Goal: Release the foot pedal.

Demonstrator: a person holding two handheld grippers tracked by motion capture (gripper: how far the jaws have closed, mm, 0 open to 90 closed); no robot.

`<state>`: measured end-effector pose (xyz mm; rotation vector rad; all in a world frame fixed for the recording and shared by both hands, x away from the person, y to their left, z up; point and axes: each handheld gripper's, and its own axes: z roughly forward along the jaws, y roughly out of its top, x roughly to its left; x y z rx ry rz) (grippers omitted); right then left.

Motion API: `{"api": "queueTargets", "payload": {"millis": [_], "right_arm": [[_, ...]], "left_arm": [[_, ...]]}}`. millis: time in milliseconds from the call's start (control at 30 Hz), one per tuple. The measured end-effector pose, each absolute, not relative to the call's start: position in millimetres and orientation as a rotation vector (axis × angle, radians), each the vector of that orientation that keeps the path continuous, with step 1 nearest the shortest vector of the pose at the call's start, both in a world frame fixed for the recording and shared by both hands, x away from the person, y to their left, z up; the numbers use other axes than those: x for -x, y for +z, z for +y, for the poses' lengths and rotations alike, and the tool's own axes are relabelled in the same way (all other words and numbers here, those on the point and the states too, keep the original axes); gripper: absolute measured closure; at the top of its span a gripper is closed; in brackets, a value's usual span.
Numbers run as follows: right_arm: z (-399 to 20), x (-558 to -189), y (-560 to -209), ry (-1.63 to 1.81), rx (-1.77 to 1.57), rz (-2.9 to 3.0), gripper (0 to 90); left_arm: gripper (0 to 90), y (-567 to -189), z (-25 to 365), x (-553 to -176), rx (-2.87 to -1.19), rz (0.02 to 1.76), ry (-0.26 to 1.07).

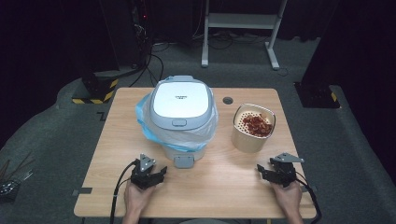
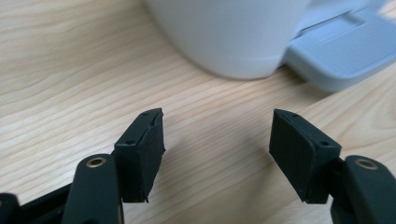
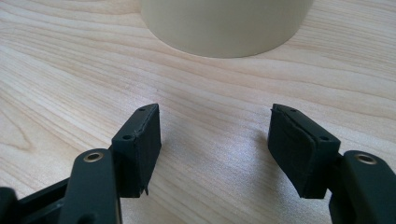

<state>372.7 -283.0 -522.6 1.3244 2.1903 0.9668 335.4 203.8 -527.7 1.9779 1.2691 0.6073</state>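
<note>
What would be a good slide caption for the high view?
Two hand-held grippers, left and right, rest open before a lidded pedal bin and a cream strainer pot.

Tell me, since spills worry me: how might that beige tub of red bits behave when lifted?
The beige tub looks rigid, so it likely won't buckle. It stands open-topped, so the red bits could spill if tilted. Its smooth wall may prove slippery.

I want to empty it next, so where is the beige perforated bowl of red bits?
In the high view, the beige perforated bowl stands on the wooden table's right side, beside the lidded white bin and beyond the right gripper.
</note>
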Motion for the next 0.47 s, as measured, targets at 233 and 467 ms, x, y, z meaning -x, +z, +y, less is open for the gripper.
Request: {"api": "queueTargets", "payload": {"millis": [233, 467], "right_arm": [[-283.1, -372.7, -522.6, 0.967, -1.324, 2.191, 35.2], [-283.2, -372.7, -522.6, 0.971, -1.327, 2.191, 35.0]], "left_arm": [[32.2, -528.0, 207.4, -339.3, -1.969, 1.303, 0.602], [30.8, -528.1, 206.9, -340.0, -1.968, 1.309, 0.603]]}}
